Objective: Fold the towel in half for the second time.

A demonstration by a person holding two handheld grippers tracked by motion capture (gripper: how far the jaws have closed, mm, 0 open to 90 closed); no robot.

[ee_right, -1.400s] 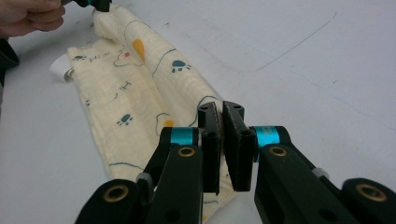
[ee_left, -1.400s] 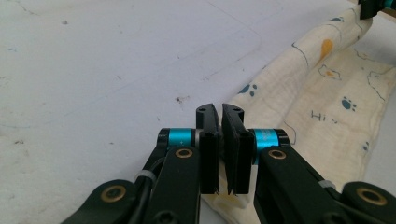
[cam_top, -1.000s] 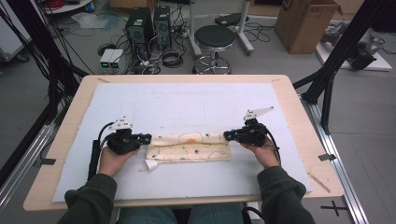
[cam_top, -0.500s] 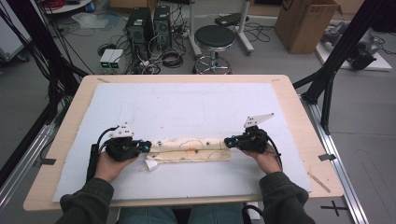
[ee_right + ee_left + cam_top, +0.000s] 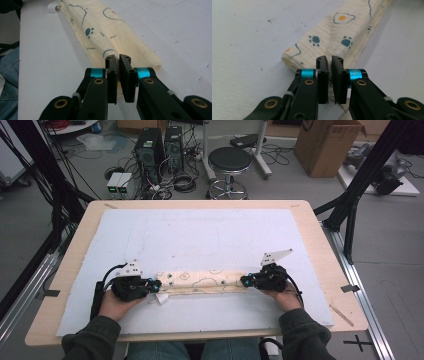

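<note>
Both grippers had dropped nearer the person since the earlier frames, and the pale yellow printed cotton cloth [image 5: 202, 281] had gone from a wider flat fold to a narrow long roll stretched between them. Left black two-jaw gripper [image 5: 156, 285] sat at the cloth's left end, jaws pressed nearly together, pinching the cloth edge; in the left gripper view the left gripper [image 5: 329, 60] had the cloth [image 5: 332, 37] running straight ahead from its tips, blue paw prints and a fried-egg print on top. Right black two-jaw gripper [image 5: 244, 280] sat at the opposite end, jaws likewise nearly closed on the cloth; in the right gripper view the right gripper [image 5: 118, 59] had the cloth [image 5: 105, 30] extending away from its tips, with a small white tag [image 5: 52, 7] at the far end. That white tag [image 5: 161, 298] lay just beside the left gripper, on the person's side. Cloth rested on the white sheet-covered table [image 5: 210, 235], both hands behind the grippers, well apart.
</note>
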